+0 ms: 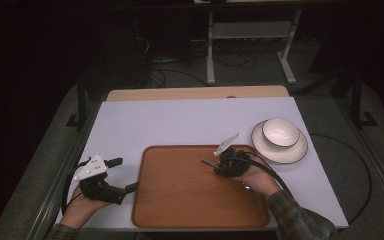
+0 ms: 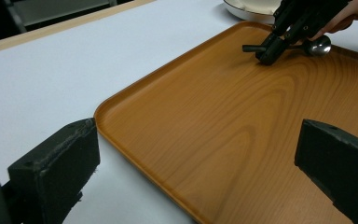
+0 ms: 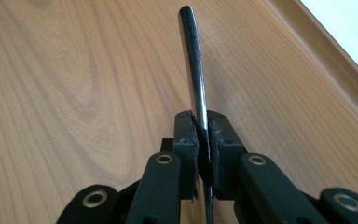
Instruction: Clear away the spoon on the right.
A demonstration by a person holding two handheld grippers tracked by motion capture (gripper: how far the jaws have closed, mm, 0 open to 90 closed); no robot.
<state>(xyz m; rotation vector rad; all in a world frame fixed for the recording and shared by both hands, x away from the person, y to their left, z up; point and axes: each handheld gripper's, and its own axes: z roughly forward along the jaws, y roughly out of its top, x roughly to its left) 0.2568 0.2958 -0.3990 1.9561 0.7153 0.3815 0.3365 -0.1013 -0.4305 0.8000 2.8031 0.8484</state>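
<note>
The right gripper (image 1: pixel 219 162) is clenched on a dark metal spoon (image 3: pixel 193 60); in the right gripper view its two black jaws press the thin handle from both sides, and the handle runs forward over the wood grain. In the left gripper view the shiny round bowl of the spoon (image 2: pixel 318 45) sits low behind the jaws, at or just above the surface of the brown wooden tray (image 1: pixel 180 200), near its far right corner. I cannot tell if it already touches the wood. The left gripper (image 1: pixel 125 175) rests released at the left edge of the tray, its jaws standing wide apart with nothing between them. A white bowl with dark rim (image 1: pixel 280 131) stands on a white plate (image 1: pixel 292 152) just beside the tray, on the pale table (image 1: pixel 155 120). The step in hand seems to be to lay the spoon on the tray. To do it well, I think the hand should lower until the whole spoon lies flat, then let the jaws go apart slowly, so the handle does not roll or jump, and lift straight away, keeping clear of the plate.
</note>
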